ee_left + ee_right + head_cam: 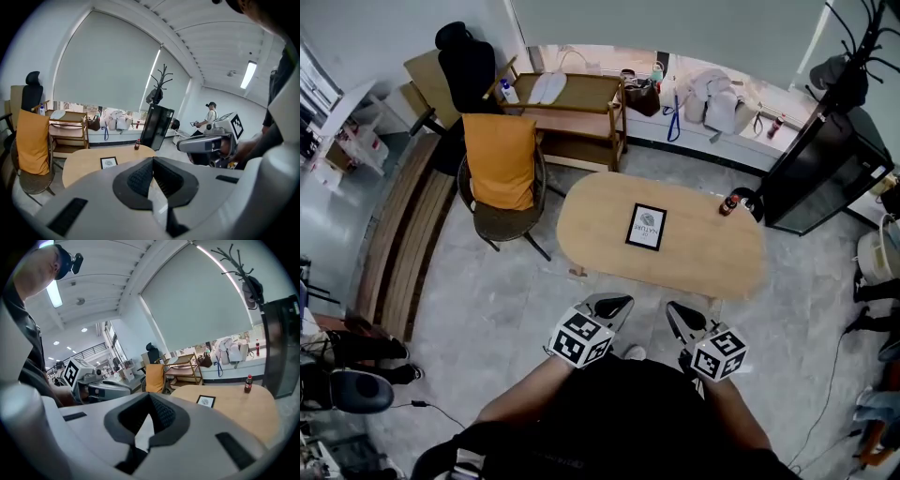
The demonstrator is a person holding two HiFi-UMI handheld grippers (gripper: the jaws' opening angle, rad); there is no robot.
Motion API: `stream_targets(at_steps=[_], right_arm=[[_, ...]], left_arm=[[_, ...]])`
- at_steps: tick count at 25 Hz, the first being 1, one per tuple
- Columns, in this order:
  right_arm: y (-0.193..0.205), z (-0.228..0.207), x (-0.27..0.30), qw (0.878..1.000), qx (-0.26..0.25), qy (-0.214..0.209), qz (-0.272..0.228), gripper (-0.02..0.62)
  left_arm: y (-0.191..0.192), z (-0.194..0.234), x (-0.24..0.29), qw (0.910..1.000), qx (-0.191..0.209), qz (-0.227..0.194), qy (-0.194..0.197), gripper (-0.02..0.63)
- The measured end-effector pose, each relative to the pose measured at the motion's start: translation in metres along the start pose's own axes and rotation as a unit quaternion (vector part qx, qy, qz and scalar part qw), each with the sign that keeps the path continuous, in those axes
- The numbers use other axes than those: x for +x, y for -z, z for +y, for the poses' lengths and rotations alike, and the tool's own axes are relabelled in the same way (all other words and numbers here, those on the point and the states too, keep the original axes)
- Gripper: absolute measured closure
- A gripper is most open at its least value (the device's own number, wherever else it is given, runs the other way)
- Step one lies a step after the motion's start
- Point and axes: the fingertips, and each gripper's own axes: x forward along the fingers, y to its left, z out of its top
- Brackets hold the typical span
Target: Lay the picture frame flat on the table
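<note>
The picture frame (646, 227), black-edged with a white mat and a round grey-green print, lies face up near the middle of the oval wooden table (600, 220). It also shows small in the left gripper view as the frame (108, 162) and in the right gripper view as the frame (206, 401). My left gripper (613, 306) and right gripper (676, 313) hover side by side close to my body, short of the table's near edge. Both are shut with nothing between the jaws, as seen at the left gripper (152, 162) and the right gripper (150, 398).
A small dark bottle with a red cap (729, 203) stands at the table's right end. A wicker chair with an orange cushion (500, 169) sits to the table's left, a wooden cart (577, 108) behind it, a black cabinet (816, 173) to the right. A person (209, 115) stands far off.
</note>
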Motion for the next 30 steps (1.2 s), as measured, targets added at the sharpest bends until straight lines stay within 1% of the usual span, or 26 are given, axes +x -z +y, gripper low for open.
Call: stream_targets(at_steps=[3,5,7,11,14,18,22,25,30], right_arm=[[0.002,0.008,-0.002,1.000,0.004,-0.003,-0.007,0.594],[0.001,0.015,-0.001,1.000,0.005,-0.004,-0.012,0.594],[0.000,0.020,0.000,1.000,0.010,-0.002,-0.018,0.594],[-0.006,0.027,0.009,0.999,0.026,0.010,-0.031,0.594],[-0.009,0.042,0.023,0.999,0.020,0.019,-0.040,0.594],[-0.012,0.060,0.039,0.998,0.009,0.031,-0.044,0.594],[-0.008,0.067,0.050,0.998,0.015,0.042,-0.045,0.594],[-0.006,0.070,0.054,0.998,0.018,0.048,-0.044,0.594],[-0.004,0.074,0.059,0.998,0.018,0.052,-0.039,0.594]], left_arm=[[0.007,0.002,-0.011,0.9998,0.004,0.013,-0.012,0.601],[0.007,0.007,-0.016,0.9998,0.003,0.017,-0.014,0.601],[0.002,0.010,-0.018,0.9998,0.008,0.016,-0.010,0.601],[-0.018,0.015,-0.022,0.9995,0.029,0.013,0.007,0.601],[-0.024,0.030,-0.037,0.9990,0.041,0.009,0.013,0.601],[-0.012,0.050,-0.054,0.9986,0.043,0.027,0.014,0.601],[0.005,0.057,-0.062,0.9980,0.039,0.041,0.027,0.601],[0.007,0.058,-0.063,0.9977,0.042,0.039,0.036,0.601],[0.005,0.063,-0.067,0.9976,0.044,0.035,0.040,0.601]])
